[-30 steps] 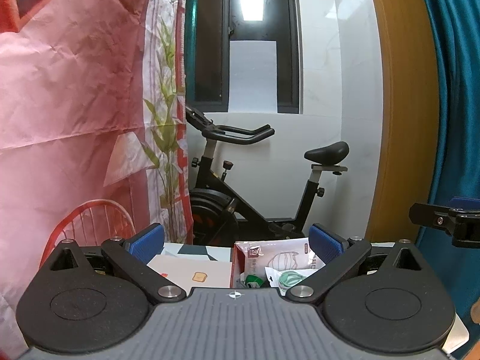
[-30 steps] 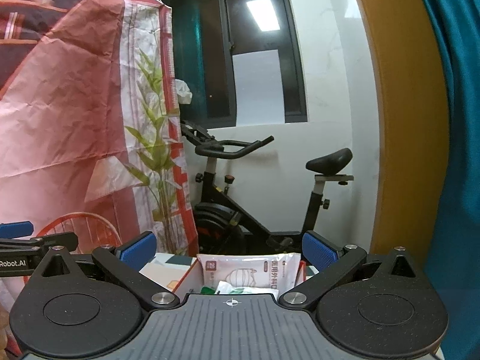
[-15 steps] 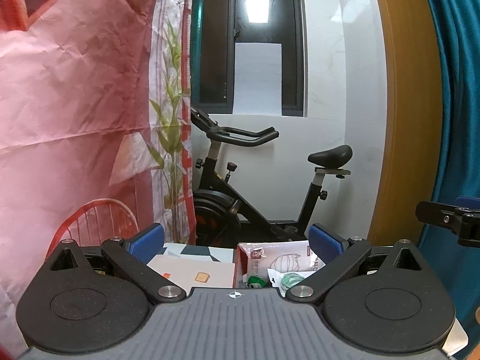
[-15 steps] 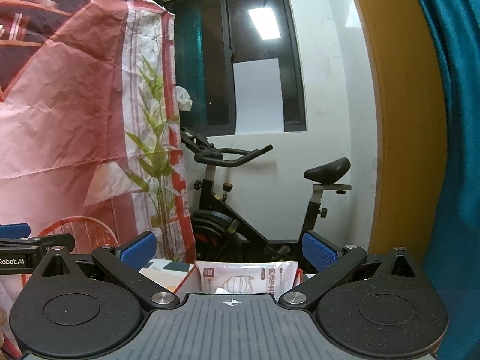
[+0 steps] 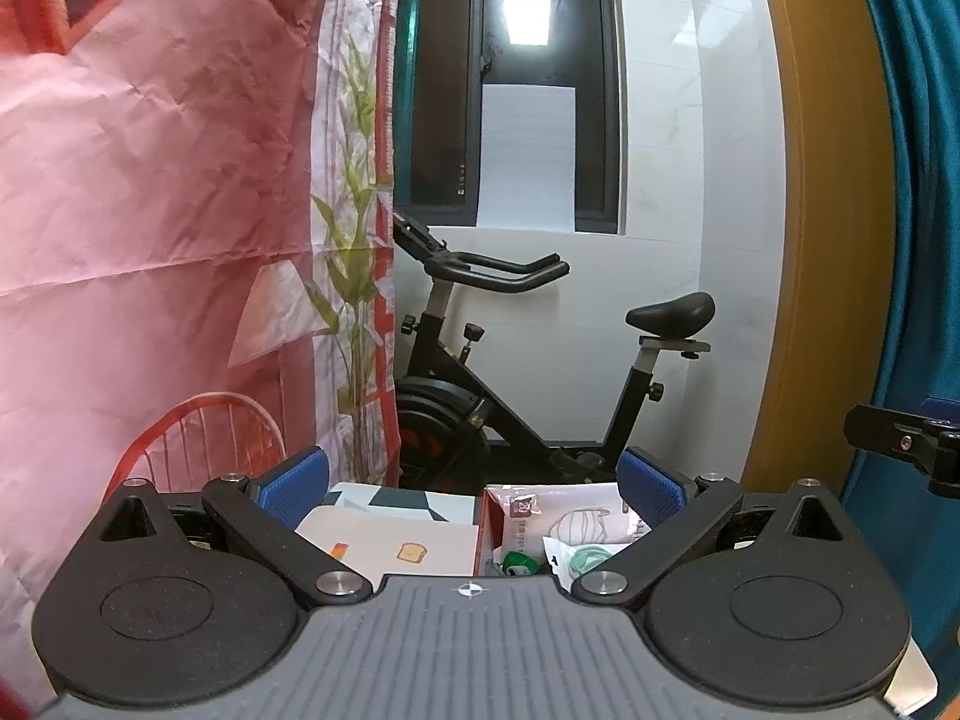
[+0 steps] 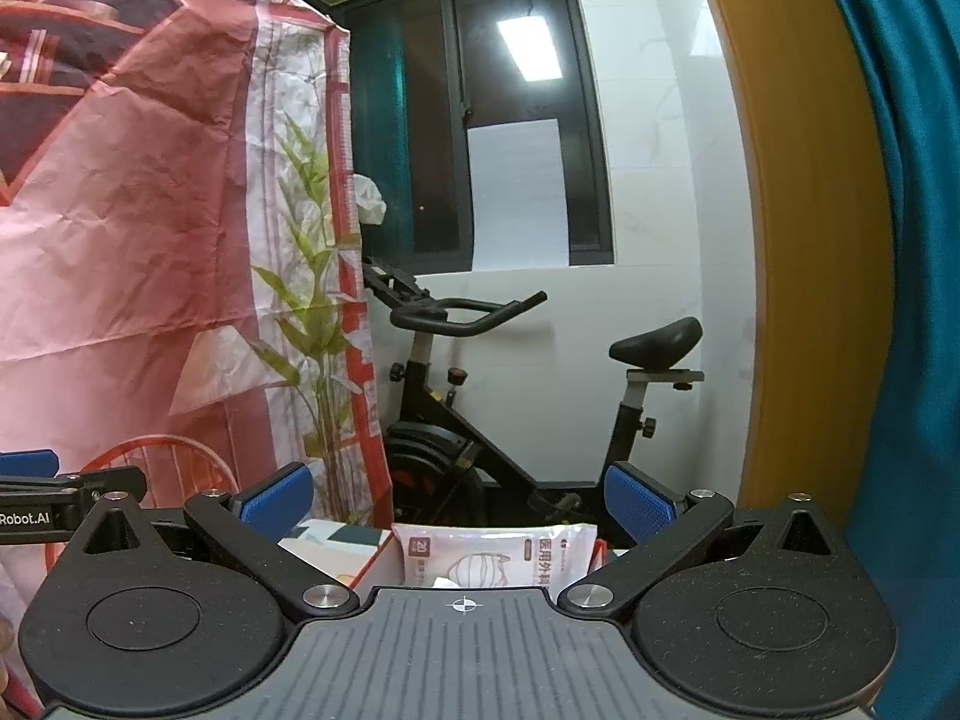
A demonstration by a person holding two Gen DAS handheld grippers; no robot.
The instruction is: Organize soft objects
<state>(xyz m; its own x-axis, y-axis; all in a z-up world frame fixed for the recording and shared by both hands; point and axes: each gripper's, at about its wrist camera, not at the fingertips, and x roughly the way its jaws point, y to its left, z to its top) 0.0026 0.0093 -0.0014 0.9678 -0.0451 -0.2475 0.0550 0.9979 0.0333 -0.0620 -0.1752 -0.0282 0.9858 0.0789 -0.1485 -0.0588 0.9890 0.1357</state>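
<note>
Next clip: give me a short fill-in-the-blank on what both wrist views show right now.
1. Both the left gripper and right gripper have their jaws ____.
2. The black exercise bike stands under a dark ____.
3. The white face-mask packet stands inside a red-walled ____.

Missing words: open; window; box

Reds, blues and black, lit from one window.

The backdrop (image 5: 156, 192) was pink-red with a white panel printed in green bamboo leaves and a red chair outline. The curtain (image 6: 900, 300) was teal, beside an ochre-yellow frame (image 5: 816, 210) and a white marbled wall (image 5: 660, 150). The bike (image 5: 480, 396) was black with a red knob. The pads (image 5: 651, 487) were blue on black fingers. The mask pack (image 6: 498, 555) was white with a red-brown label; the box (image 5: 487, 531) was red, and the lid (image 5: 414, 549) white with a toast picture.
</note>
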